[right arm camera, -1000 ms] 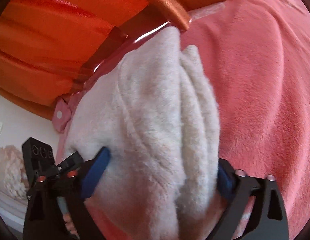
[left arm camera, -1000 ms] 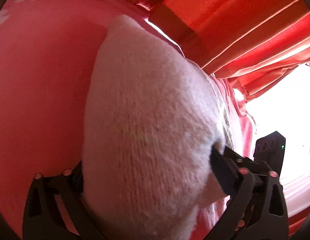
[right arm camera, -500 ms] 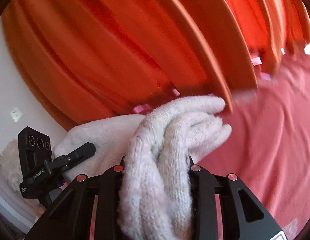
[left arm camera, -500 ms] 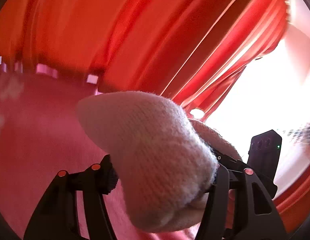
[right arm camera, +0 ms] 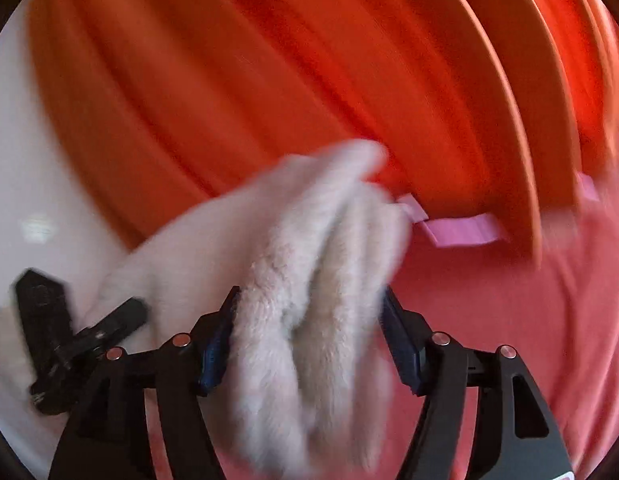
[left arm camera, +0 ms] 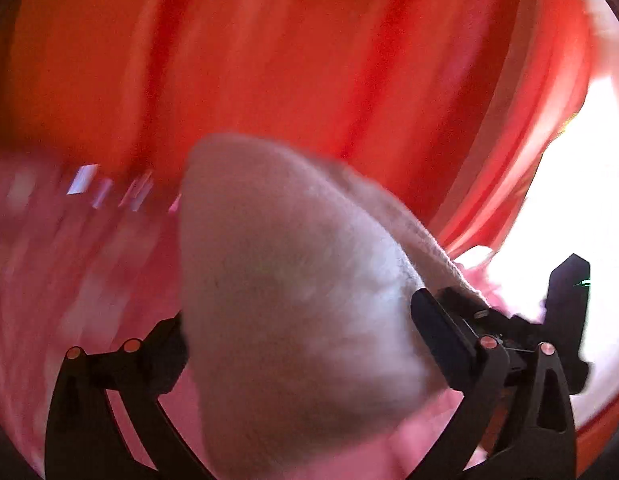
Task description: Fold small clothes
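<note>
In the left wrist view our left gripper (left arm camera: 301, 344) has its 2 fingers spread wide, and its jaws have just been opening. The white knit garment (left arm camera: 293, 288) fills the whole gap between them. The left finger (left arm camera: 169, 352) is partly hidden behind the cloth, and the pad of the right finger (left arm camera: 441, 336) lies against the cloth's edge. The picture is blurred, so we cannot tell whether the pads press on the garment or only touch it.

In the right wrist view our right gripper (right arm camera: 309, 332) is partly spread, and its jaws too have just been opening. A bunched, fluffy part of the same garment (right arm camera: 309, 280) sits between the 2 blue pads (right arm camera: 215, 344), with both pads against its sides. Again we cannot tell whether they pinch it.

The garment hangs lifted between both grippers, above the pink bedding (right arm camera: 509, 320). From the right gripper it stretches leftward to the left gripper (right arm camera: 89, 332), seen at the left edge of that view. In the left wrist view the right gripper (left arm camera: 565, 300) shows dark against a bright window (left arm camera: 589, 200).

Behind everything hang orange-red curtains (left arm camera: 309, 60), blurred in both views. A pink strip (right arm camera: 461, 232) lies at the foot of the curtains (right arm camera: 269, 80), at the far edge of the bedding (left arm camera: 69, 260).
</note>
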Available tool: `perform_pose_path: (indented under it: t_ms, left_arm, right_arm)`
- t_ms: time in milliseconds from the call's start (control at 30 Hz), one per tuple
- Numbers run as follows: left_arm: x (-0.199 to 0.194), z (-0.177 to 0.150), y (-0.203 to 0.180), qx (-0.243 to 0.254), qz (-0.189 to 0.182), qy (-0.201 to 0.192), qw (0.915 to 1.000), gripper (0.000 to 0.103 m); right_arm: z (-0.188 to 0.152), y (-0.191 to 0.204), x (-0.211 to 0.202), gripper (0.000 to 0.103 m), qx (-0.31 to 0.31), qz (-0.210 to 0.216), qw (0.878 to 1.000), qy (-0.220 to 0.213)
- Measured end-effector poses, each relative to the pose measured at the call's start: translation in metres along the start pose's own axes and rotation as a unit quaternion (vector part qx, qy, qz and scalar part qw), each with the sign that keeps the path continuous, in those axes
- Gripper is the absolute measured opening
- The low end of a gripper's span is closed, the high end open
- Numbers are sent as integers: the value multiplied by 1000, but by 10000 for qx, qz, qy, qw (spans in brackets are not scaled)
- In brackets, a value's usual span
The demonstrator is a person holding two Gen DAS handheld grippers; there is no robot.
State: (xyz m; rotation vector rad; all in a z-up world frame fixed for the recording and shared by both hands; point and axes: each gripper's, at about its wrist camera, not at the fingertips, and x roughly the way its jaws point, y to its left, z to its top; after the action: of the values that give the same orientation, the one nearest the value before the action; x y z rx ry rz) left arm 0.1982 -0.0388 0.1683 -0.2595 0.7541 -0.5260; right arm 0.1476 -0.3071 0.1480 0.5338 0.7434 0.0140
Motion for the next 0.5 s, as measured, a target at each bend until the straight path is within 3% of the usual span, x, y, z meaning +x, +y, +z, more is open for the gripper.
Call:
perform_pose_path:
  t_ms: [33,133,200,267,367,500]
  left_arm:
    - [23,-23,23,-341,360,390,9980,97]
    - [45,-63,63,-1228,249,754,9892,96]
    - [43,-63,71,-1542,170,617,9860,96]
    - [40,-45,74,-1647,2,366,9857,98]
    - [48,-22,88,-1764,18,83,9843,98]
    - [87,-40,120,-2391,169,656,9686,98]
  right_arm:
    - [-15,-15,16,65,187,-96,9996,200]
    - [-36,-44,47,63,724,-233,9930,902]
    - [-26,-40,49,64,494,45,9957,779]
    - [-18,-40,55,77,425,-89,9972,608]
    - [-17,-50,82,79,757,112,9923,978]
    - [-29,-50,125,79,976,355,9820,1575]
